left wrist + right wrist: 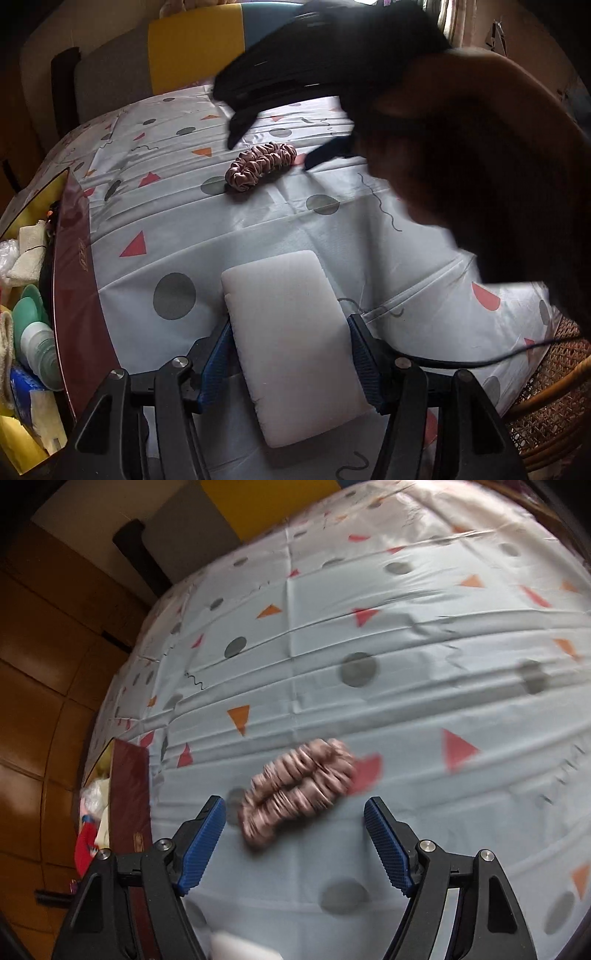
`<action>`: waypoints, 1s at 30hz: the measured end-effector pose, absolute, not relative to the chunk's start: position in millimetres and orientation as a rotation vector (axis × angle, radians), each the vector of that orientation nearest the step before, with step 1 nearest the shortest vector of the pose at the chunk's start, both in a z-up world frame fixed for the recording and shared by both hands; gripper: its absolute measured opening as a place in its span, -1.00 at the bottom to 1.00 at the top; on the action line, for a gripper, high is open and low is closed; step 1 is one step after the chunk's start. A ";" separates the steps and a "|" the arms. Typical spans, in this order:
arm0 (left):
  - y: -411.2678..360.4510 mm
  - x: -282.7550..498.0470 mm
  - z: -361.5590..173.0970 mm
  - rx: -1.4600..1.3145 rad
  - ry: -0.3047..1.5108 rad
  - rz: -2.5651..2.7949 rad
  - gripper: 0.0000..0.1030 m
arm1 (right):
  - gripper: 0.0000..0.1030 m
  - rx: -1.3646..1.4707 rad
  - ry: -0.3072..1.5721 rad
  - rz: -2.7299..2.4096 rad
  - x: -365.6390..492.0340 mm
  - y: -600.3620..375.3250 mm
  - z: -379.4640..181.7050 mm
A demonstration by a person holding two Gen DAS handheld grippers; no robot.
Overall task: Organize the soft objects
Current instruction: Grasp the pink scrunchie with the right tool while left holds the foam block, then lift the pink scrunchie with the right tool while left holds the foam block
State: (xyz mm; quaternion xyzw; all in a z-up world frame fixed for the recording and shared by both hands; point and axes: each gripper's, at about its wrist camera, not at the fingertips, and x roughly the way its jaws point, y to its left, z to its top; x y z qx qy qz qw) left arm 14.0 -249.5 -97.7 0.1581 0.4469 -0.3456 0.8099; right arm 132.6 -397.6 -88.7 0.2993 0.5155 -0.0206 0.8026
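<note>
My left gripper (290, 325) is shut on a white foam sponge block (291, 339), held between its blue pads just above the patterned tablecloth. A pink satin scrunchie (261, 165) lies on the cloth further back. My right gripper (295, 808) is open, hovering over the scrunchie (299, 786), which lies just ahead of and between its fingertips, untouched. In the left wrist view the right gripper (273, 151) and the hand holding it reach down over the scrunchie.
A dark red box (74, 280) with yellow inside stands at the table's left edge, holding towels, bottles and packets; it also shows in the right wrist view (129, 794). A wicker chair (554, 406) is at the right. A cable (480, 362) trails across.
</note>
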 end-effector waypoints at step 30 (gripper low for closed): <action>-249.9 4.7 -98.8 0.347 0.901 -0.703 0.20 | -0.54 0.040 1.160 0.063 55.8 -362.7 -87.0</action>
